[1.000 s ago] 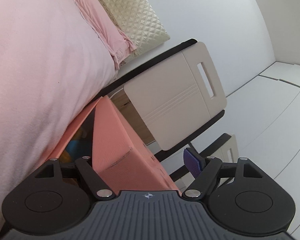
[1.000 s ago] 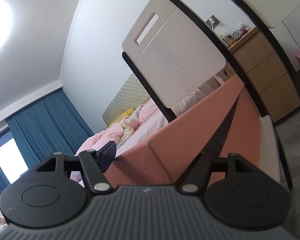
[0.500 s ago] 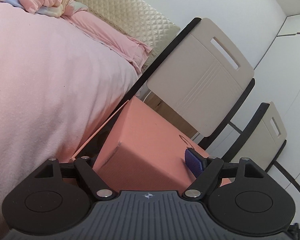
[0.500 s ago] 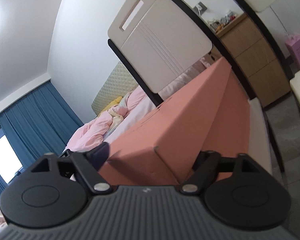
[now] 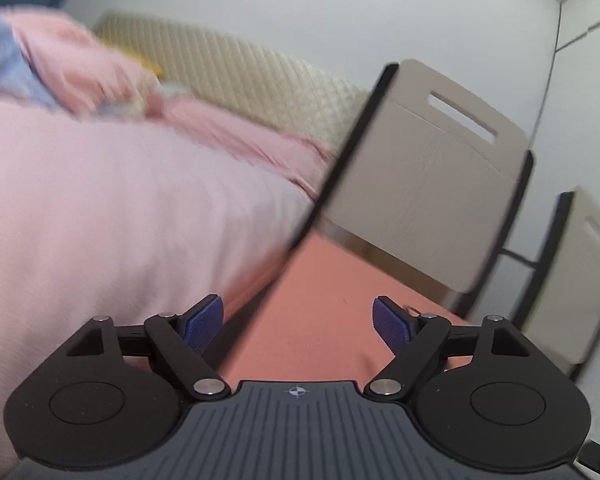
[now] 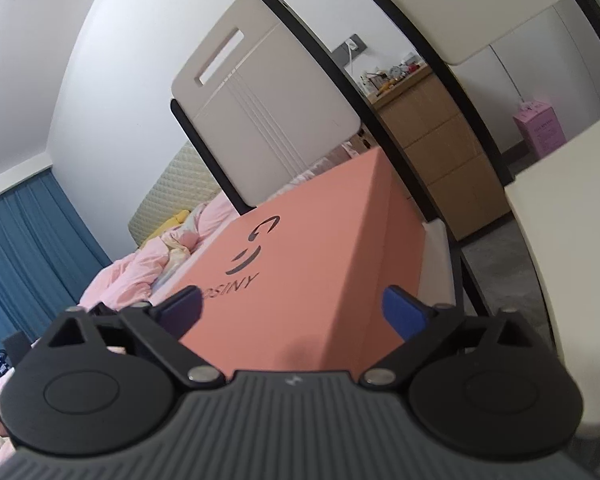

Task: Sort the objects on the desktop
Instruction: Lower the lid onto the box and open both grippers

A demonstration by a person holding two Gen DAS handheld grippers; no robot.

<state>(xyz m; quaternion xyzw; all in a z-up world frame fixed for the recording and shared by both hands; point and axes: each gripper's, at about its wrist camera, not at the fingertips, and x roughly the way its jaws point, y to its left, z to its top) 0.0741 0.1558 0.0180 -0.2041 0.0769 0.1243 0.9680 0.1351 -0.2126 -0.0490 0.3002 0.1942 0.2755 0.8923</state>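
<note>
A salmon-pink cardboard box (image 6: 300, 280) with a closed lid and a dark printed logo fills the middle of the right wrist view. It rests on a chair seat (image 6: 434, 264). My right gripper (image 6: 294, 308) is open, its blue pads (image 6: 402, 312) apart just in front of the box's near face, holding nothing. In the blurred left wrist view the same box's lid (image 5: 324, 312) lies under my left gripper (image 5: 298, 320), which is open and empty with its blue pads (image 5: 204, 320) spread above the lid.
A beige chair back (image 5: 420, 192) with a black frame stands behind the box; a second chair (image 5: 576, 272) is at right. A pink-covered bed (image 5: 100, 208) lies left. A wooden drawer unit (image 6: 436, 152), a pink carton (image 6: 540, 128) and a white table edge (image 6: 572, 240) are at right.
The box flaps that both grippers held have come down and the lid is closed. Both grippers have opened and let go; the left view has swung upward.
</note>
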